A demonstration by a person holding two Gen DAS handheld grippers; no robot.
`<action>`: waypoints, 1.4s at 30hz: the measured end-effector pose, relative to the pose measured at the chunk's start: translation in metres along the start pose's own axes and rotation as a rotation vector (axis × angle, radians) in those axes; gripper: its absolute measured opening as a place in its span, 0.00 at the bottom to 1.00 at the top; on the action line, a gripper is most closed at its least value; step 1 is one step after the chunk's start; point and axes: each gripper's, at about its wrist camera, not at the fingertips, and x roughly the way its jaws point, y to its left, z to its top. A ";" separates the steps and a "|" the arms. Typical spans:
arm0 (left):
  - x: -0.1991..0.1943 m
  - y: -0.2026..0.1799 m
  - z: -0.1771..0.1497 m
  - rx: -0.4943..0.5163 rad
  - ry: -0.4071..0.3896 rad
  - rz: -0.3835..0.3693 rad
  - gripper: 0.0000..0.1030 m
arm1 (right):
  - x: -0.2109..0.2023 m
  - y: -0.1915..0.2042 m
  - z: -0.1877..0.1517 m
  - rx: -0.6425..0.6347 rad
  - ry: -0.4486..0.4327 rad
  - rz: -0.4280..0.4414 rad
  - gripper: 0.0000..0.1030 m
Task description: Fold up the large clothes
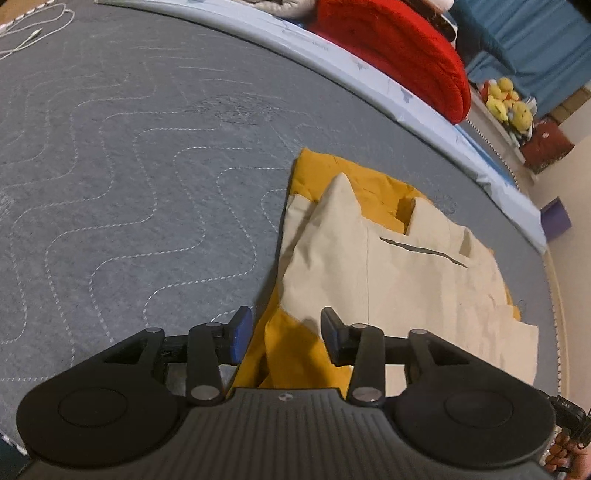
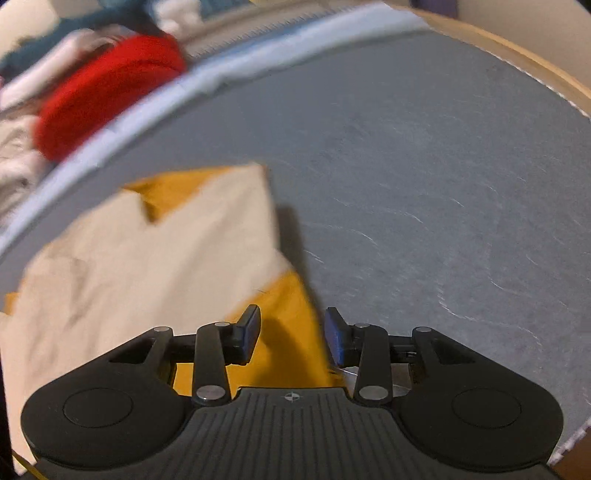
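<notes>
A folded cream and mustard-yellow garment [image 1: 391, 269] lies on the grey quilted bed surface [image 1: 129, 166]. My left gripper [image 1: 285, 334] hangs open over the garment's near left corner, where yellow cloth shows between the blue pads without being pressed. In the right wrist view the same garment [image 2: 147, 258] lies to the left, blurred. My right gripper [image 2: 292, 332] is open above its near right yellow corner [image 2: 288, 306]; the pads do not clamp the cloth.
A red blanket [image 1: 399, 48] and a pale blue sheet edge [image 1: 332, 48] run along the far side of the bed. Yellow plush toys [image 1: 509, 103] sit beyond. A white cable [image 1: 33, 33] lies at the far left. The wooden bed edge [image 2: 517, 51] curves at the right.
</notes>
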 end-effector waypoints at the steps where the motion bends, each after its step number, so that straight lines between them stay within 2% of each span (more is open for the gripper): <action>1: 0.004 -0.003 0.002 0.003 -0.002 0.004 0.47 | 0.000 -0.001 0.001 0.013 -0.017 0.017 0.39; 4: 0.017 -0.009 0.009 0.013 -0.001 0.022 0.54 | 0.010 0.003 0.003 -0.006 -0.001 0.050 0.40; 8: 0.032 -0.012 0.016 0.004 0.011 0.045 0.54 | 0.026 0.010 0.002 -0.064 0.043 0.045 0.44; 12: 0.043 -0.015 0.019 0.003 0.023 0.039 0.54 | 0.033 0.006 0.006 -0.039 0.052 0.051 0.43; 15: 0.048 -0.016 0.020 0.005 0.027 0.026 0.54 | 0.030 0.011 0.007 -0.066 0.043 0.070 0.28; 17: 0.048 -0.018 0.020 0.006 0.023 0.019 0.47 | 0.028 0.015 0.007 -0.099 0.025 0.070 0.09; 18: 0.047 -0.020 0.020 0.012 0.018 0.010 0.37 | 0.026 0.016 0.008 -0.111 0.015 0.073 0.09; 19: 0.045 -0.021 0.020 0.022 0.009 0.009 0.13 | 0.024 0.015 0.008 -0.114 0.005 0.079 0.05; 20: 0.042 -0.023 0.021 0.038 -0.009 0.013 0.07 | 0.021 0.014 0.009 -0.111 -0.011 0.085 0.02; 22: 0.031 -0.024 0.024 0.050 -0.060 -0.003 0.04 | 0.009 0.013 0.013 -0.100 -0.069 0.106 0.01; 29: -0.015 -0.038 0.032 0.101 -0.324 -0.046 0.03 | -0.042 0.028 0.028 -0.068 -0.385 0.195 0.00; 32: -0.020 -0.052 0.036 0.140 -0.415 -0.019 0.03 | -0.045 0.043 0.033 -0.077 -0.469 0.187 0.00; 35: -0.023 -0.061 0.040 0.127 -0.479 -0.010 0.03 | -0.039 0.056 0.040 -0.067 -0.532 0.168 0.00; 37: -0.018 -0.064 0.045 0.103 -0.493 0.010 0.04 | -0.029 0.063 0.044 -0.056 -0.547 0.117 0.01; 38: -0.015 -0.067 0.049 0.096 -0.482 0.028 0.10 | -0.020 0.066 0.046 -0.051 -0.529 0.070 0.04; 39: -0.010 -0.066 0.052 0.084 -0.464 0.037 0.18 | -0.010 0.068 0.046 -0.040 -0.490 0.032 0.08; 40: -0.004 -0.064 0.054 0.077 -0.427 0.024 0.36 | -0.001 0.067 0.046 -0.022 -0.445 0.008 0.11; 41: 0.001 -0.062 0.054 0.080 -0.379 0.009 0.50 | 0.008 0.064 0.046 -0.005 -0.385 0.002 0.14; 42: 0.004 -0.058 0.053 0.086 -0.342 0.002 0.51 | 0.015 0.064 0.045 -0.002 -0.333 0.005 0.18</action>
